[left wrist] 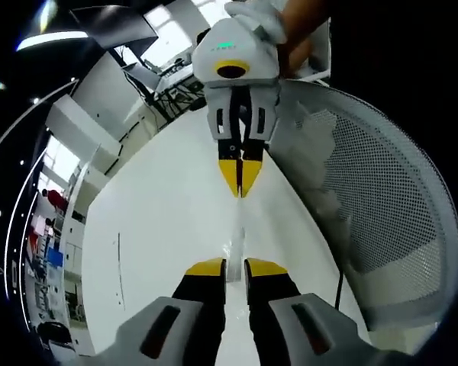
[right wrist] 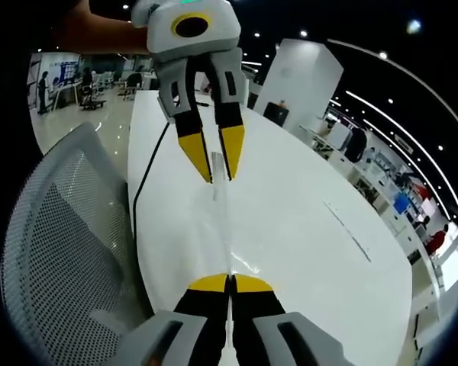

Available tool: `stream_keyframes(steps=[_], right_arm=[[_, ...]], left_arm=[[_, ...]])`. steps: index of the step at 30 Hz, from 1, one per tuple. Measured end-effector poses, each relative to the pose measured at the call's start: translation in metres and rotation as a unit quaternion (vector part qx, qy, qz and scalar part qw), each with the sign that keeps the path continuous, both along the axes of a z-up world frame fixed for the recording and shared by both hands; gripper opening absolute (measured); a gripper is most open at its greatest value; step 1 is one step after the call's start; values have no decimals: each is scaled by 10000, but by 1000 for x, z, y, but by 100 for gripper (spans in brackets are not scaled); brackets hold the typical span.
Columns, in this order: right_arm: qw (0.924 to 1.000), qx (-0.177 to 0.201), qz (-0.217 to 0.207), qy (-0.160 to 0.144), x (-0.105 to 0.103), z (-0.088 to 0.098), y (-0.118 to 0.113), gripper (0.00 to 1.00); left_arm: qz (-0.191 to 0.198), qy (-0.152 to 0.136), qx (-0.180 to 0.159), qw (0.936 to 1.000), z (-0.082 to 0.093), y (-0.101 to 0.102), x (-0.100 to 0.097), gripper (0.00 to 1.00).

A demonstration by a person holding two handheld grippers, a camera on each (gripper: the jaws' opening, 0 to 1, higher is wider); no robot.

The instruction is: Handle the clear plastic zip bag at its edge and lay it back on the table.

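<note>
In the left gripper view, the left claw rises from the bottom with its yellow-tipped jaws nearly together, clenched on the near edge of the clear bag, which shows as a thin, glinting strip running away from the jaws above the white worktop. At the far end of that strip the right claw points back toward the camera, its yellow tips pressed together on the bag's other edge, with a person's hand behind its pale housing. A grey mesh chair back stands just beside the worktop on the right of this view, and shelves and office furniture lie well beyond. In the right gripper view, the right claw has its jaws squeezed tight on the bag, seen edge-on as a narrow transparent band stretched between the two claws and held off the worktop. At the far end the left claw comes down from the top; its yellow tips stand a little apart at the points, pinching the bag's edge between them. The mesh chair sits at the left of this view, touching or just beside the worktop's edge, and a dark cable runs along that edge.
</note>
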State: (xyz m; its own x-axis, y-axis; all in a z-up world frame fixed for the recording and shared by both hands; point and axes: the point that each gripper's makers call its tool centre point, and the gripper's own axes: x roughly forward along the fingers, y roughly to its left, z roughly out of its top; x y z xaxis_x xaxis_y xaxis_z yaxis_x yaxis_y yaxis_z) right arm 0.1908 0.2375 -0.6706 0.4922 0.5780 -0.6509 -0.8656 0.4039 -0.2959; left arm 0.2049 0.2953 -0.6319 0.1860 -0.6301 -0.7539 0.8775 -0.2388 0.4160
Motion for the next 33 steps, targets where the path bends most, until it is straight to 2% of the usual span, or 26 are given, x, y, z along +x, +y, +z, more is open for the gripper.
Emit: stream_keyframes(steps=[9, 21, 28, 33], right_arm=[[10000, 21, 71, 48, -1, 1, 6, 0], [9999, 118, 27, 39, 1, 6, 7, 0], [9990, 390, 188, -64, 1, 21, 22, 6], [9986, 433, 283, -71, 0, 23, 31, 6]], left_arm=[[8, 8, 173, 9998, -9, 2, 0, 0], [42, 10, 199, 9998, -14, 5, 2, 0], [159, 153, 125, 9997, -13, 6, 1, 0], [182, 214, 83, 9996, -13, 6, 0, 0]])
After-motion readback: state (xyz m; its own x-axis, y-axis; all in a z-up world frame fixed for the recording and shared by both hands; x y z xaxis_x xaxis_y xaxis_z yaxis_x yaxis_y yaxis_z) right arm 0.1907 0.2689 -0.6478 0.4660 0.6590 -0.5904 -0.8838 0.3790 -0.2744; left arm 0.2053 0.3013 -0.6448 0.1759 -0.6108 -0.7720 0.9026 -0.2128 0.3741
